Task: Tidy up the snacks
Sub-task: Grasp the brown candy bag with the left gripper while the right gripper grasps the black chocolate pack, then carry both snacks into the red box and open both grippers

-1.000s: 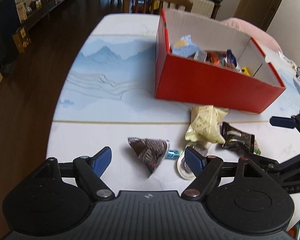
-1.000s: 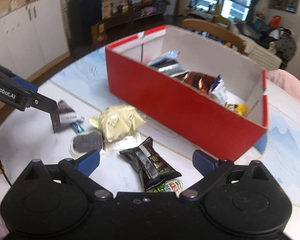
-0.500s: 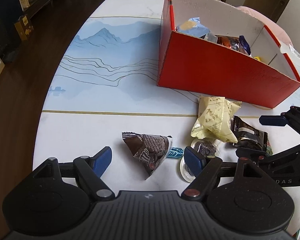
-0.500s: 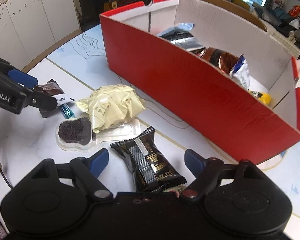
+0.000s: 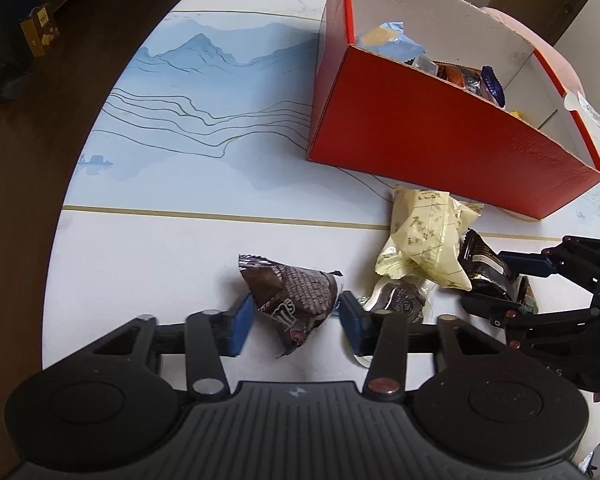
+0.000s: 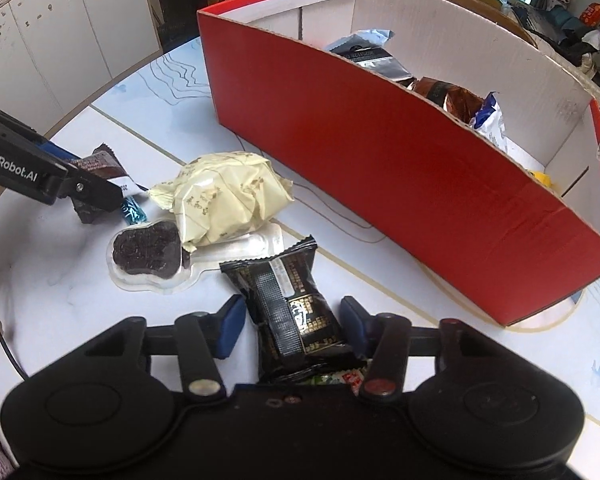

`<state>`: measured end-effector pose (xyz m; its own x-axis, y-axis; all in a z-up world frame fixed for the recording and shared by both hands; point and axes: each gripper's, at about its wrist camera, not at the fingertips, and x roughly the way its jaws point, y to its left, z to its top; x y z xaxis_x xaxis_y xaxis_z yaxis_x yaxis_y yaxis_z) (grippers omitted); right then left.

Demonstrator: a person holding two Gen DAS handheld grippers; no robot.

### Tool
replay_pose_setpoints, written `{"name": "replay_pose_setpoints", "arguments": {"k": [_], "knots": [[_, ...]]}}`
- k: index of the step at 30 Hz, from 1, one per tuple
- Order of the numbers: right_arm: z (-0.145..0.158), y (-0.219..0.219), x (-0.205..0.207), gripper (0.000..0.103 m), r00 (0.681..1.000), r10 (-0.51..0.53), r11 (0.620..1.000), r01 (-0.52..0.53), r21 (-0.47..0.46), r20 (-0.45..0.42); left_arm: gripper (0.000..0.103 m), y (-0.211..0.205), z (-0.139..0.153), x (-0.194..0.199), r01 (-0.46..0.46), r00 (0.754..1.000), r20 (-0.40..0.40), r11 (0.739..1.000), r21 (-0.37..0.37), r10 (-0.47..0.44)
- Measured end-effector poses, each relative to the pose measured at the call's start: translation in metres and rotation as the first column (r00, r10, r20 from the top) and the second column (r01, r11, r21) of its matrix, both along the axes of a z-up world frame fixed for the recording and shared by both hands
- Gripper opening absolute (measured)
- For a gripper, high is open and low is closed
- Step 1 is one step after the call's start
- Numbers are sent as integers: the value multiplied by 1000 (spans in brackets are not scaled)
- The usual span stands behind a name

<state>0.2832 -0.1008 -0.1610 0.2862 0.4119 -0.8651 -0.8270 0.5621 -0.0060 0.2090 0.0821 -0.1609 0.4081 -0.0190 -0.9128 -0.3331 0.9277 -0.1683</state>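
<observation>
The left gripper [image 5: 296, 322], marked "GenRobot.AI", has narrowed around the brown M&M's packet [image 5: 294, 300] on the surface [image 5: 148, 256], blue pads not yet gripping. The right gripper [image 6: 290, 326] has likewise closed in around the black snack packet [image 6: 294, 312], jaws apart, near the red box [image 6: 380, 152].

Left gripper [image 5: 296, 320] is down low on the counter [image 5: 148, 264] with its jaws spread either side of a brown M&M's packet [image 5: 296, 300], blue pads right up against the wrapper's edges; can't tell if they're actually pressing it. Just to the right sits a round dark cookie in clear plastic [image 5: 402, 300], with a pale yellow wrapped snack [image 5: 424, 240] lying partly over it. The right gripper [image 5: 500, 280] pokes in from the right edge, jaws straddling a black snack packet [image 5: 482, 268]. Behind all that stands a red cardboard box [image 5: 432, 140] with several snacks already inside.
</observation>
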Motion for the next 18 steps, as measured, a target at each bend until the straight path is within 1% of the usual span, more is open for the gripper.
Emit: {"name": "replay_pose_setpoints", "arguments": {"k": [3,7,18], "knots": [[1,0,-4,43,1000,-13,1000,13,-2,18,39,1,0,-2,-3,1000,10,1000,-7,3],[5,-1,-10,37,999,-41,999,41,7,27,37,3,2,-4,-6,1000,23,1000,-12,7],[31,-16,-27,35,985,-170,981,166,103,34,36,6,18,-22,3,998,68,1000,-12,-3]]}}
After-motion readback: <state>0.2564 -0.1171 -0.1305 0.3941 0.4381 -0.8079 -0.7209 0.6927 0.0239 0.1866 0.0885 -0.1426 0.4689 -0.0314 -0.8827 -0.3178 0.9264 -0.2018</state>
